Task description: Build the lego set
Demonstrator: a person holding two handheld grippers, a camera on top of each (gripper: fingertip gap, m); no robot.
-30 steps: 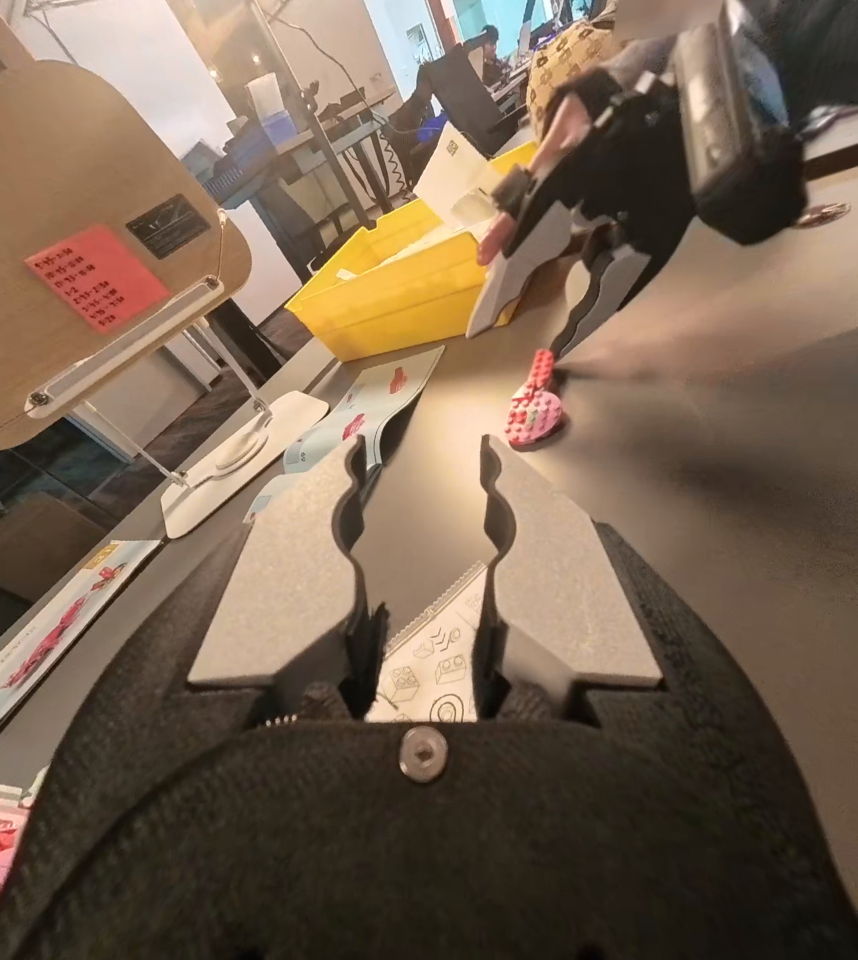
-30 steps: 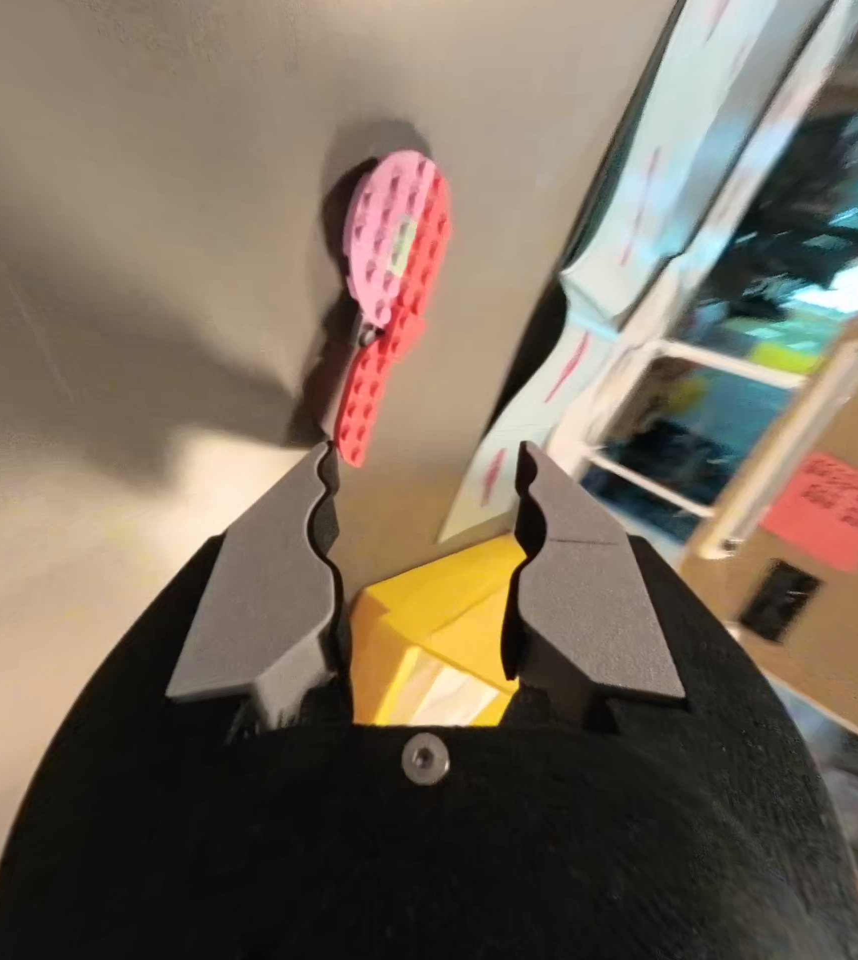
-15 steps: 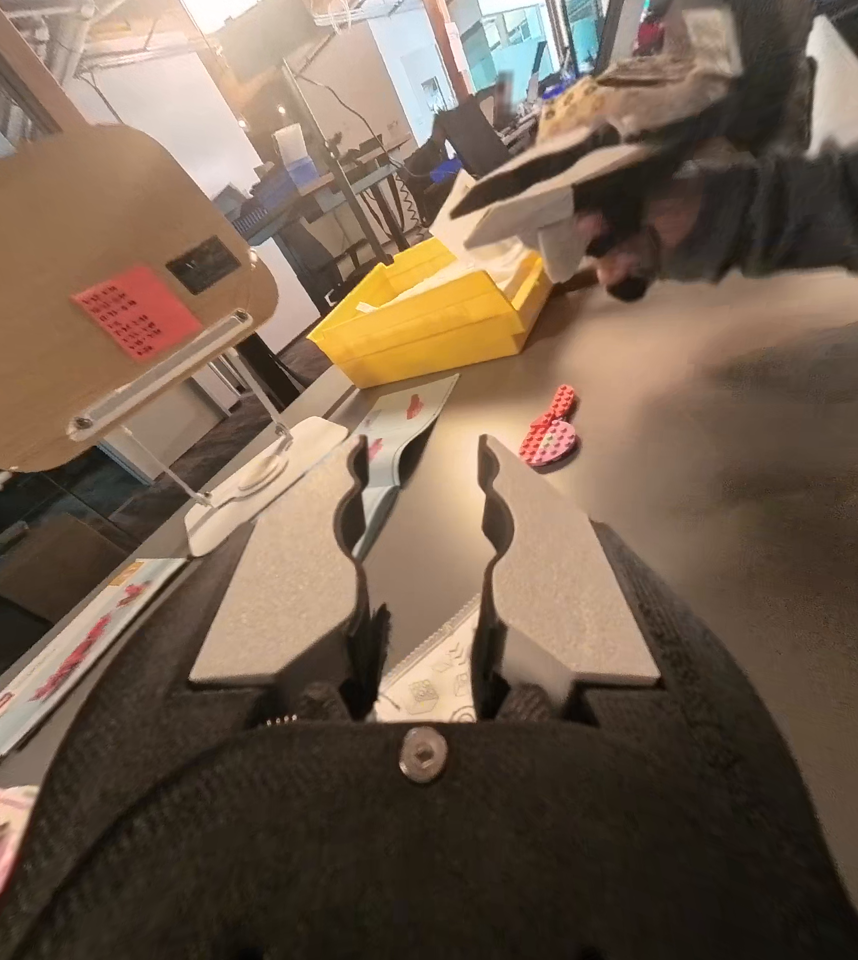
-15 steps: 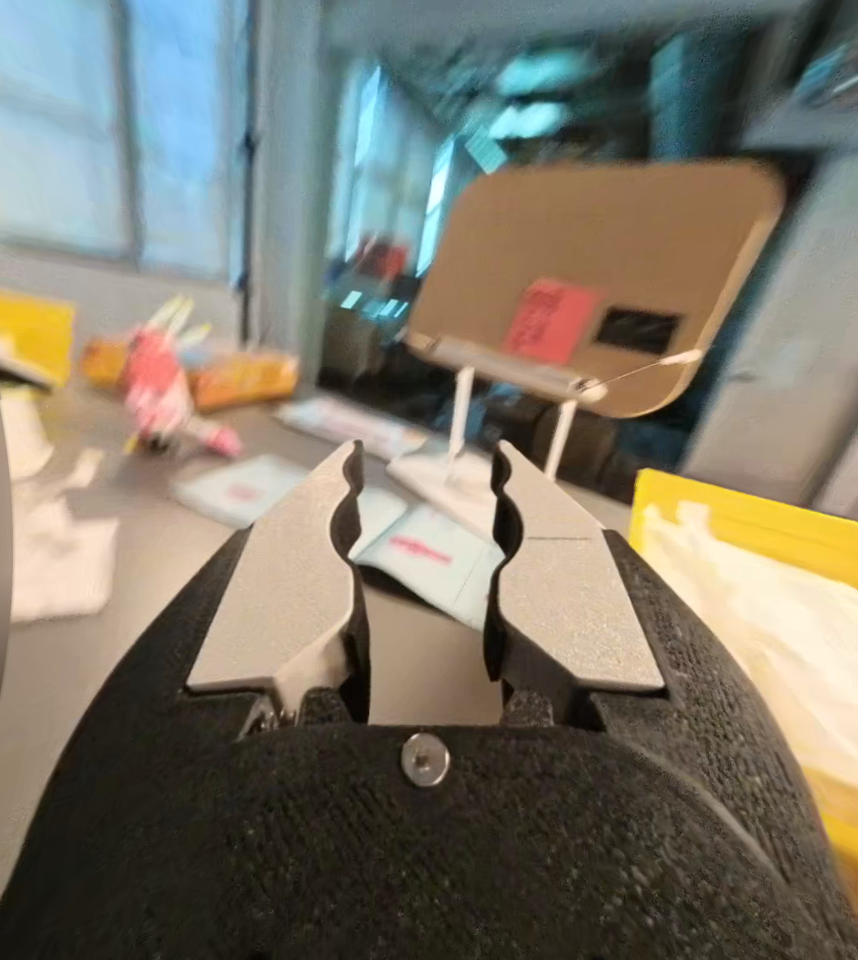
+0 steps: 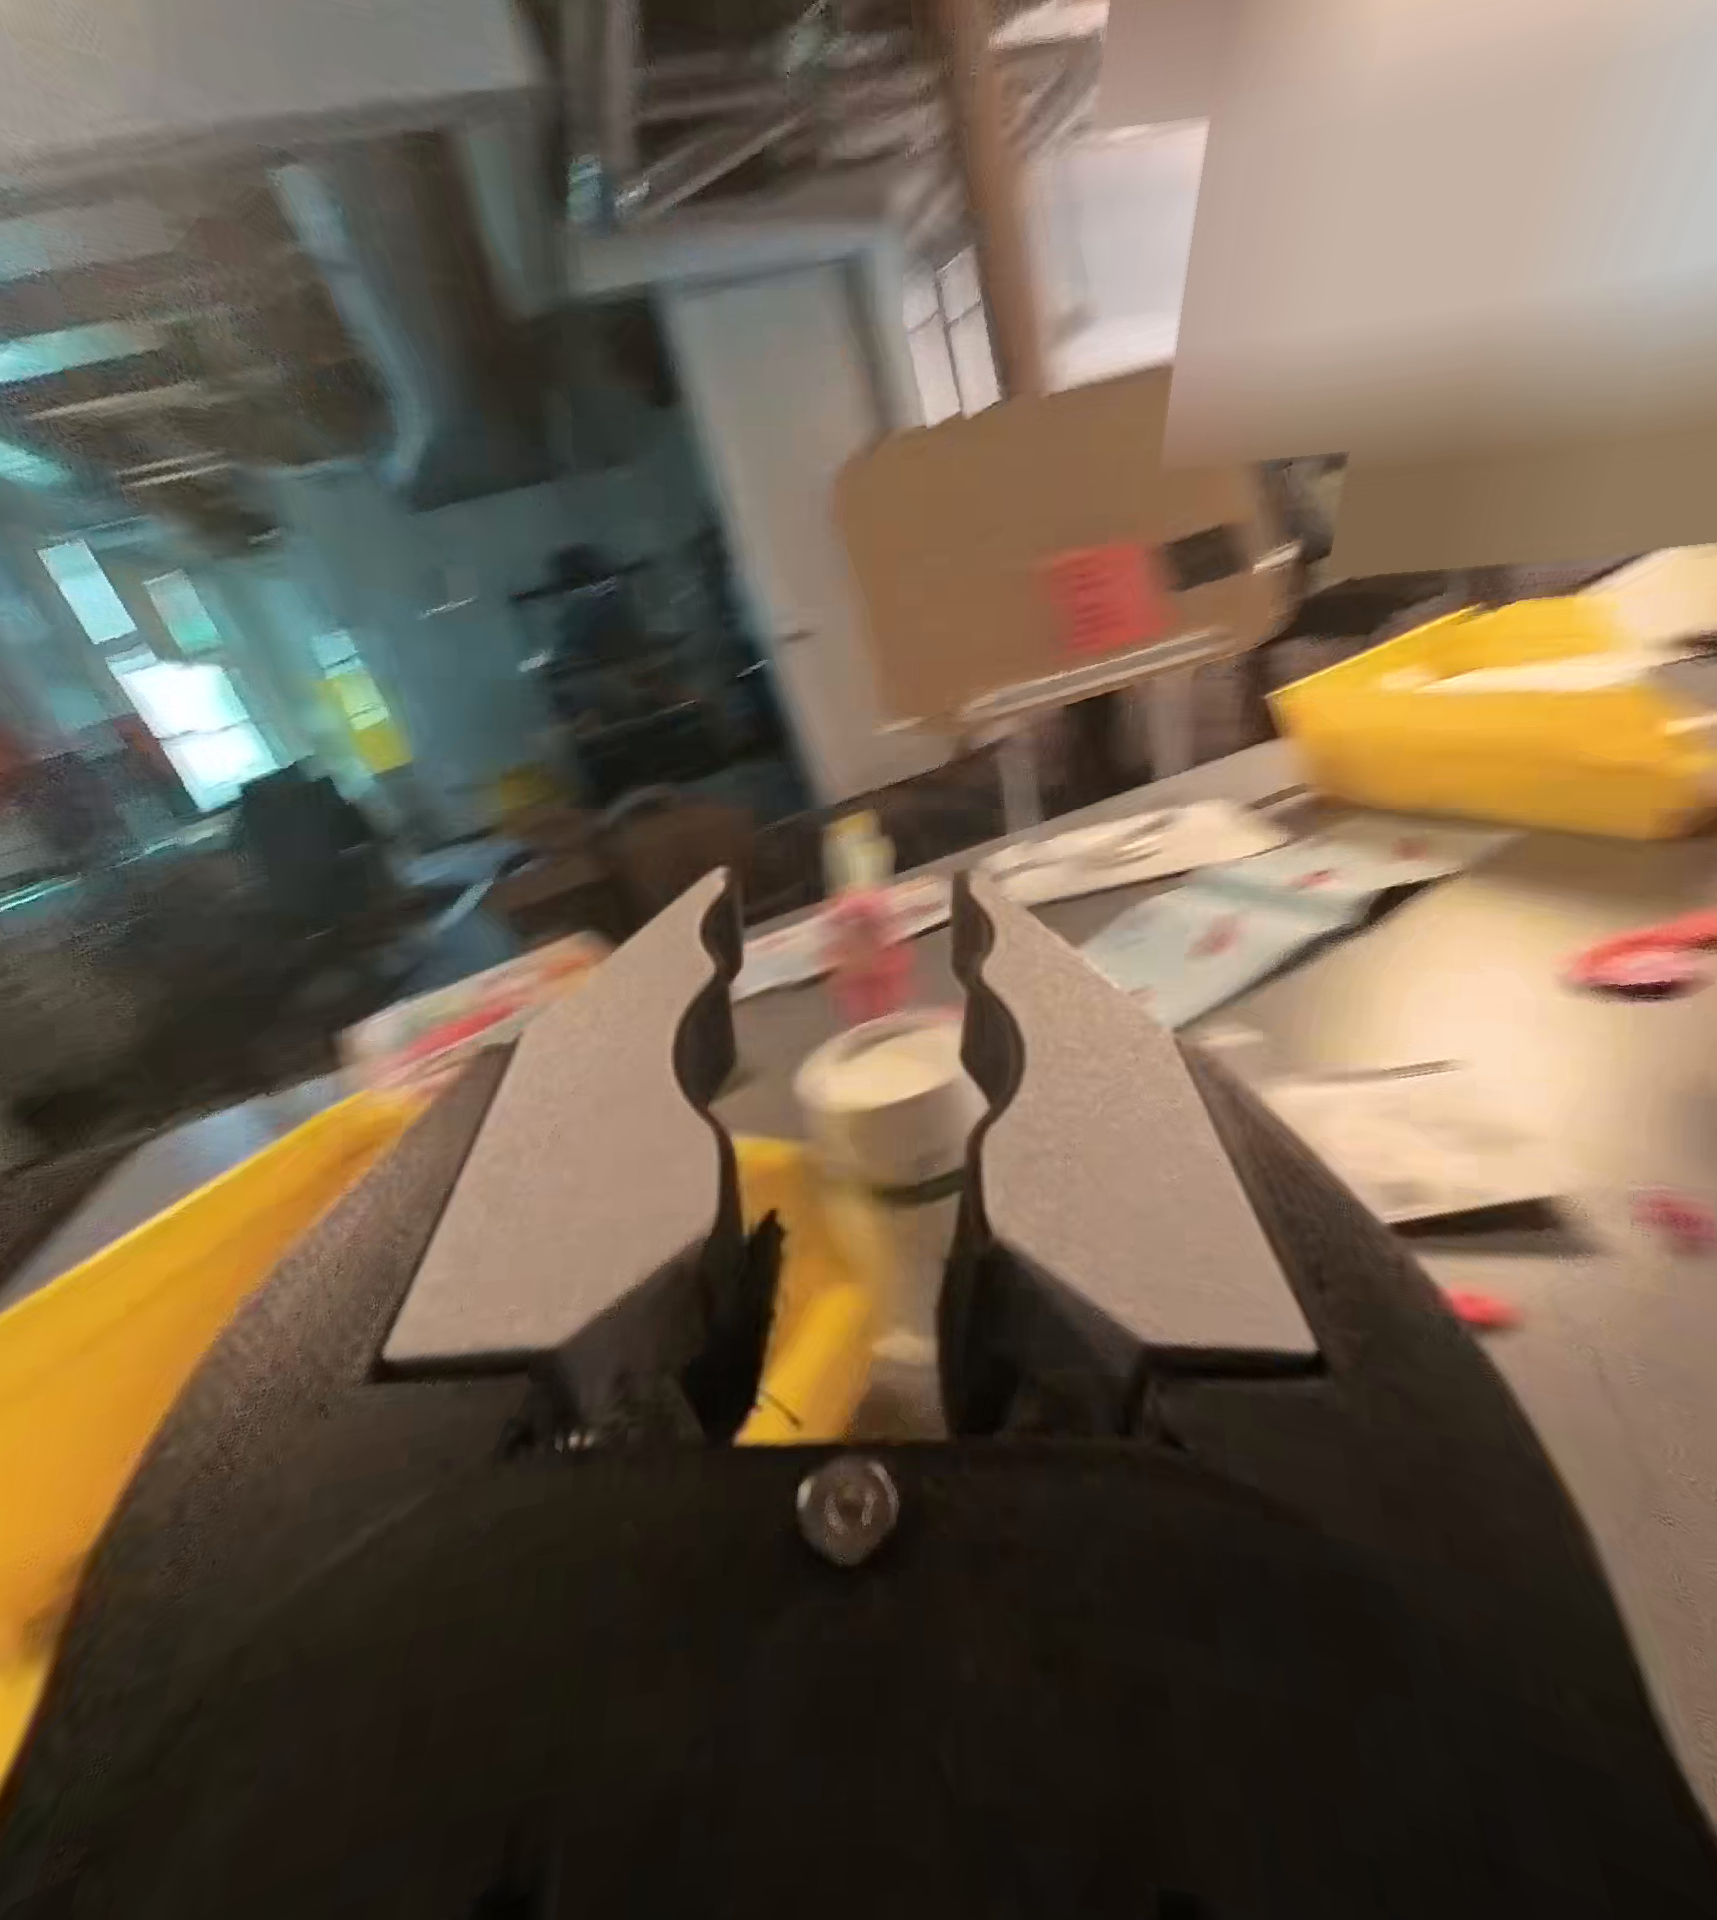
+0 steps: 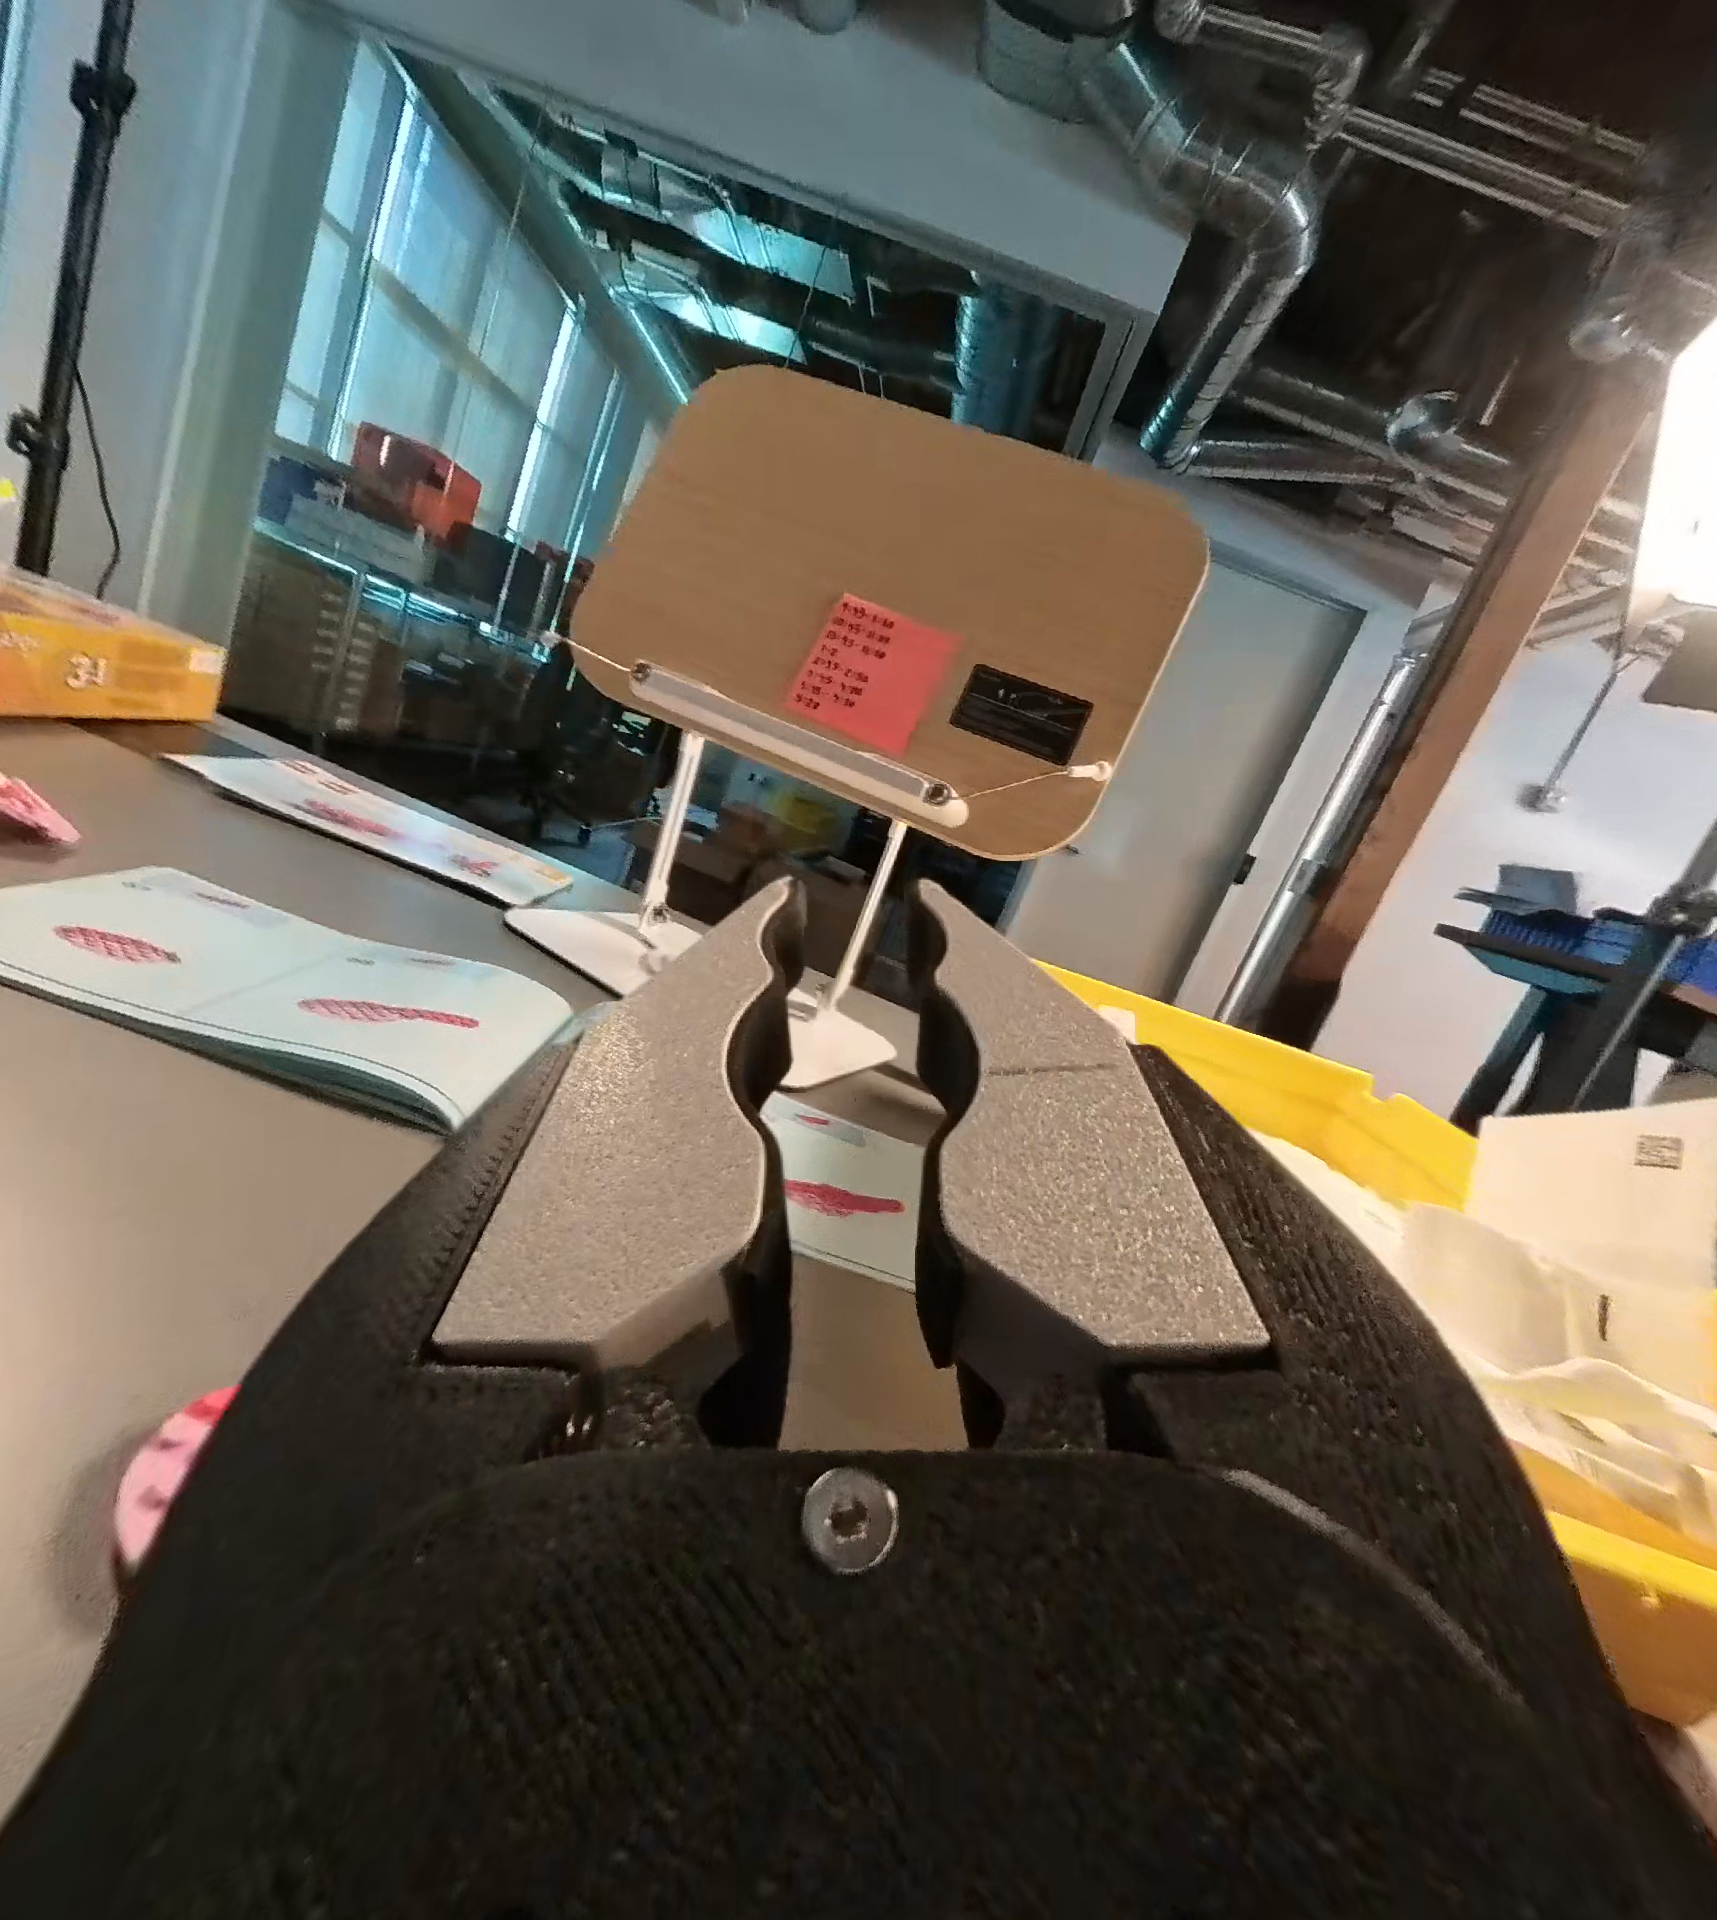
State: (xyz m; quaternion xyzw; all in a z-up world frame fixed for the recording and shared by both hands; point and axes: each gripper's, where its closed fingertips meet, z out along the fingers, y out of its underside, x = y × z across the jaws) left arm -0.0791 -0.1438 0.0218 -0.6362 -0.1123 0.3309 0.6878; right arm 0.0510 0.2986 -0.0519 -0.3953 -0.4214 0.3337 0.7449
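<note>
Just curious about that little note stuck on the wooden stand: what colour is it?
The note is pinkish-red, clearest in the right wrist view.

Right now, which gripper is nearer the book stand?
Right. The right gripper points at the stand, whose base sits just ahead; the left gripper sees it farther off, beyond the booklets.

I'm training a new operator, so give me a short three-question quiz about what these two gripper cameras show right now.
1. True or false: the right gripper grips a pink brick.
2. What colour is the bin beside the right gripper: A blue, B yellow, C green?
3. What stands on thin legs beyond the right fingertips?

Key: 1 false, nothing sits between its jaws. 2 B. 3 A wooden book stand carrying a red note.
</note>
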